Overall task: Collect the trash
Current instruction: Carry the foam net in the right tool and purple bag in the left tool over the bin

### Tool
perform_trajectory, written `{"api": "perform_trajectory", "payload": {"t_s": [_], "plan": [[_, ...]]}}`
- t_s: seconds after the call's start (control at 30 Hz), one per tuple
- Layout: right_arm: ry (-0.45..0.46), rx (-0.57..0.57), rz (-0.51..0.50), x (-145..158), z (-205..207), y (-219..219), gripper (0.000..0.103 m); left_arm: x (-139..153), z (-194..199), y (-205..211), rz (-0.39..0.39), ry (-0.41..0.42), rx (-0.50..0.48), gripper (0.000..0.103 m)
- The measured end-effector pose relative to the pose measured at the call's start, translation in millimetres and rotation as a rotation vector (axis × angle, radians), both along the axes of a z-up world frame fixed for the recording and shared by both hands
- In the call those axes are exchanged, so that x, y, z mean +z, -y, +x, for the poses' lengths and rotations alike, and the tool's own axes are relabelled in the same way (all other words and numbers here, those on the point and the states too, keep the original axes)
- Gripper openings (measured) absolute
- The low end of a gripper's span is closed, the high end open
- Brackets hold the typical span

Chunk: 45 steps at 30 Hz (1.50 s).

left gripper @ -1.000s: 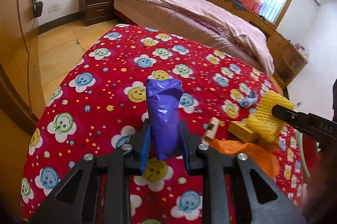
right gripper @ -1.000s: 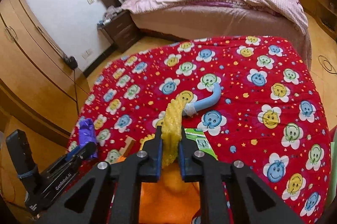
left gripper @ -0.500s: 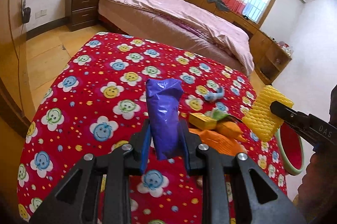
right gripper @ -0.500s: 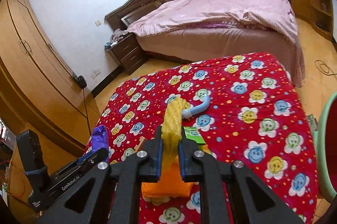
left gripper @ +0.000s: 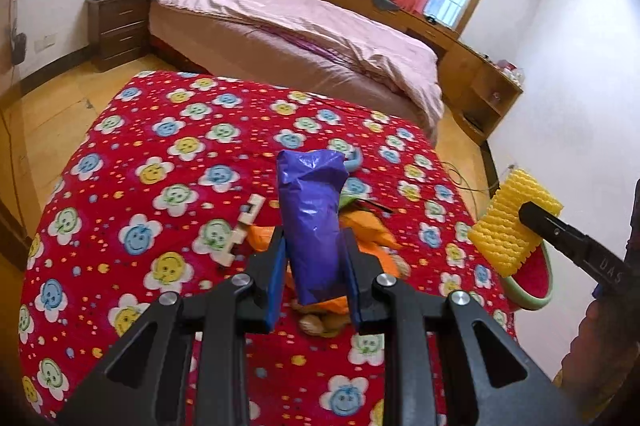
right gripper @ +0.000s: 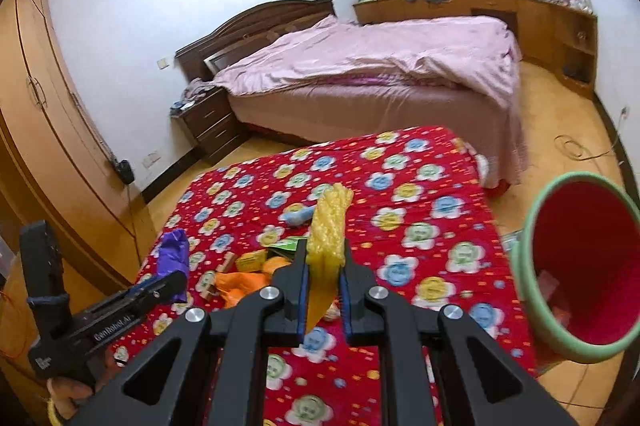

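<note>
My left gripper (left gripper: pixel 314 274) is shut on a crumpled purple wrapper (left gripper: pixel 312 222), held above the red smiley-flower cloth (left gripper: pixel 160 166). My right gripper (right gripper: pixel 323 272) is shut on a yellow foam net sleeve (right gripper: pixel 329 230); the sleeve shows at the right of the left wrist view (left gripper: pixel 512 222). A red bin with a green rim (right gripper: pixel 580 274) stands tilted beside the table at the right, its rim also showing in the left wrist view (left gripper: pixel 532 300). An orange bag (right gripper: pixel 236 284), a yellow box (right gripper: pixel 250 260), a green packet (right gripper: pixel 286 246), a light blue tube (right gripper: pixel 298 216) and a wooden piece (left gripper: pixel 242 232) lie on the cloth.
A bed with a pink cover (right gripper: pixel 380 66) stands beyond the table. A wardrobe (right gripper: pixel 44 130) is at the left, a nightstand (right gripper: pixel 208 122) by the bed, a low cabinet (right gripper: pixel 560 30) under the window. A cable (right gripper: pixel 576 150) lies on the wooden floor.
Both grippers have risen and swung right with their loads still held. The red bin has come fully into the right wrist view, and the yellow sleeve now hangs near its rim.
</note>
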State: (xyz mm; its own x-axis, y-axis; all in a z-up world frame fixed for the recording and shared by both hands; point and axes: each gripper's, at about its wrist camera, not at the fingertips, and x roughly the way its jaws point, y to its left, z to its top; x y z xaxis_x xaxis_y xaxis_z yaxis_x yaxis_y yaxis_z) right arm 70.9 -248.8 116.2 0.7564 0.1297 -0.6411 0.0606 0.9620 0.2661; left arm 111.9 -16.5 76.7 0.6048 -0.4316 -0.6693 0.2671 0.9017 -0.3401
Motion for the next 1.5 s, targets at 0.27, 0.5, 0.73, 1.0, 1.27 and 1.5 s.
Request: {"api": "perform_trajectory", "payload": {"t_s": [0.27,0.5,0.73,1.0,1.27,1.5], "plan": [[0.018,-0.061,-0.001,6,-33,28,0.014,8,-7,32,-0.016,-0.010,-0.102,0.026],[0.029,-0.130,0.010,7,-57,56,0.014,14,-12,61,-0.029,-0.030,-0.183,0.026],[0.042,-0.203,0.016,7,-81,82,0.014,20,-18,94,0.000,-0.020,-0.251,0.026],[0.049,-0.287,0.029,5,-104,113,0.014,29,-28,143,0.041,0.006,-0.364,0.026],[0.065,-0.388,0.032,1,-125,146,0.014,29,-38,194,0.076,0.028,-0.463,0.026],[0.058,-0.466,0.060,-13,-140,175,0.015,19,-41,233,0.103,0.014,-0.515,0.026]]}}
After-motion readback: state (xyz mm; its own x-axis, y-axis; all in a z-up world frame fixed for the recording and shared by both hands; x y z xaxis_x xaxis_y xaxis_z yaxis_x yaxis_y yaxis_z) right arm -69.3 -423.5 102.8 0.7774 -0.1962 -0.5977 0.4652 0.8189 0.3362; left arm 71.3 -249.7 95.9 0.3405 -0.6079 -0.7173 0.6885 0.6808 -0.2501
